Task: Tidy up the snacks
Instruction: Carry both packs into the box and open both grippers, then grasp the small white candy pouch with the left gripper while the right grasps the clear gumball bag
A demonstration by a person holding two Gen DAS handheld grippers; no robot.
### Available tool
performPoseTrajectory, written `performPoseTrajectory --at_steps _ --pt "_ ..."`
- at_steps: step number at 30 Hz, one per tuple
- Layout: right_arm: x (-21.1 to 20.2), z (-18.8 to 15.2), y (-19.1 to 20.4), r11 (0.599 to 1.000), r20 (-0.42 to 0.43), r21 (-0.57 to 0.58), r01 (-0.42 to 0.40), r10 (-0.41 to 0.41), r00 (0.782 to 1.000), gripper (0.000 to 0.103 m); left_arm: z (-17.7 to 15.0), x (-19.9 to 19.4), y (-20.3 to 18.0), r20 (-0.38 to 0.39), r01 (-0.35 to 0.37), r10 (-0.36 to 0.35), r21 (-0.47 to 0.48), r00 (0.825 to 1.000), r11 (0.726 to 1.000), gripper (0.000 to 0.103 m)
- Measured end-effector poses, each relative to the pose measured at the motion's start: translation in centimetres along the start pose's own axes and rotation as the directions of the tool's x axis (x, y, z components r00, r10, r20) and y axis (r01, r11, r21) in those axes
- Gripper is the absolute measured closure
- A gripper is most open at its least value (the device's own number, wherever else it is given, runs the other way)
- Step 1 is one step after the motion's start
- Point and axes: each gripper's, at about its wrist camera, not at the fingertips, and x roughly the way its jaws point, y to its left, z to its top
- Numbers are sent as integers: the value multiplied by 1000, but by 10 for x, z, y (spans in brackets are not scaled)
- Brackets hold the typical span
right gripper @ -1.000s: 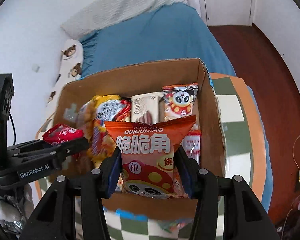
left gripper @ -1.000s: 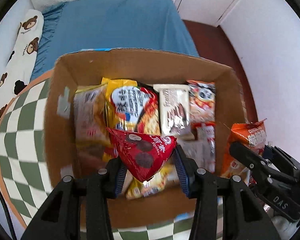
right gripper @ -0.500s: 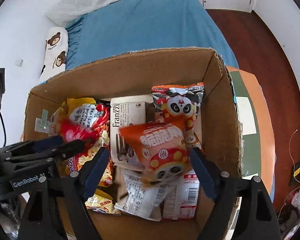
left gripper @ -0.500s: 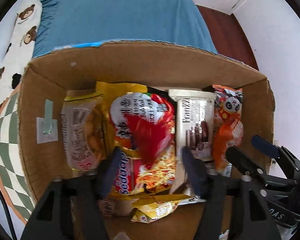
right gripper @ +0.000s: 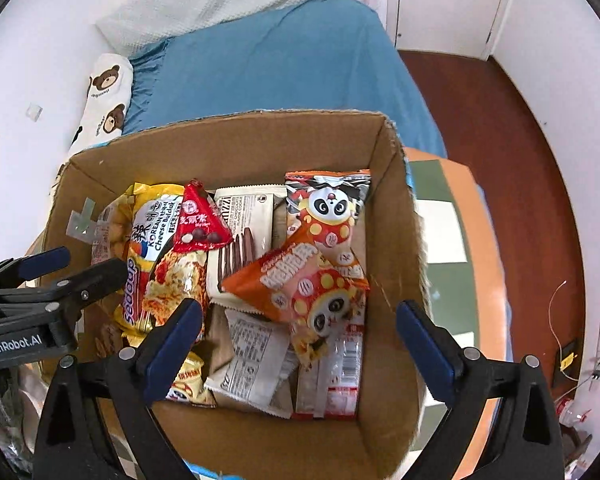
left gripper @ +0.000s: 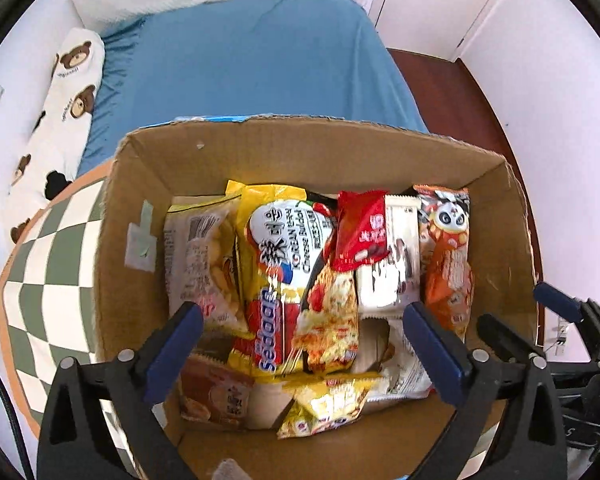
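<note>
A brown cardboard box (left gripper: 260, 148) (right gripper: 228, 140) holds several snack packs. The small red triangular pack (left gripper: 360, 232) (right gripper: 200, 224) lies on the yellow noodle pack (left gripper: 292, 280) (right gripper: 156, 264). The orange panda pack (right gripper: 300, 284) (left gripper: 448, 272) rests on the white biscuit pack (right gripper: 244, 216). My left gripper (left gripper: 304, 344) hangs over the box, its jaws opening wide with nothing between the pads. My right gripper (right gripper: 300, 344) is likewise above the box, jaws opening and free of any pack. Each gripper shows at the edge of the other's view.
The box stands on a green-and-white checkered tabletop (left gripper: 40, 280) (right gripper: 448, 240) with an orange rim. Behind it is a bed with a blue sheet (left gripper: 252, 68), a bear-print pillow (left gripper: 56, 120) and white walls. Dark wooden floor (right gripper: 520, 180) lies to the right.
Both grippers let go: the red triangular pack dropped from the left jaws onto the noodle pack, the orange panda pack dropped from the right jaws into the box. Both jaws spread wide.
</note>
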Motion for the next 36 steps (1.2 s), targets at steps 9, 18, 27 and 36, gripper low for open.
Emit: performPoseTrajectory --at_steps 9,18,27,36 --pt "-44 -41 8 999 94 -27 36 -33 995 4 -39 -36 -2 108 5 -3 -21 994 1000 1" --pt "-102 -85 10 997 228 -33 75 -65 972 4 -91 -97 -13 270 -46 43 5 962 999 1" --pt "-163 -137 17 998 349 -36 55 -39 936 4 -148 -146 -14 381 -34 38 -18 924 999 1" --pt "-213 -175 25 999 443 -34 38 -20 896 4 -187 -180 -21 458 -75 73 -13 886 997 1"
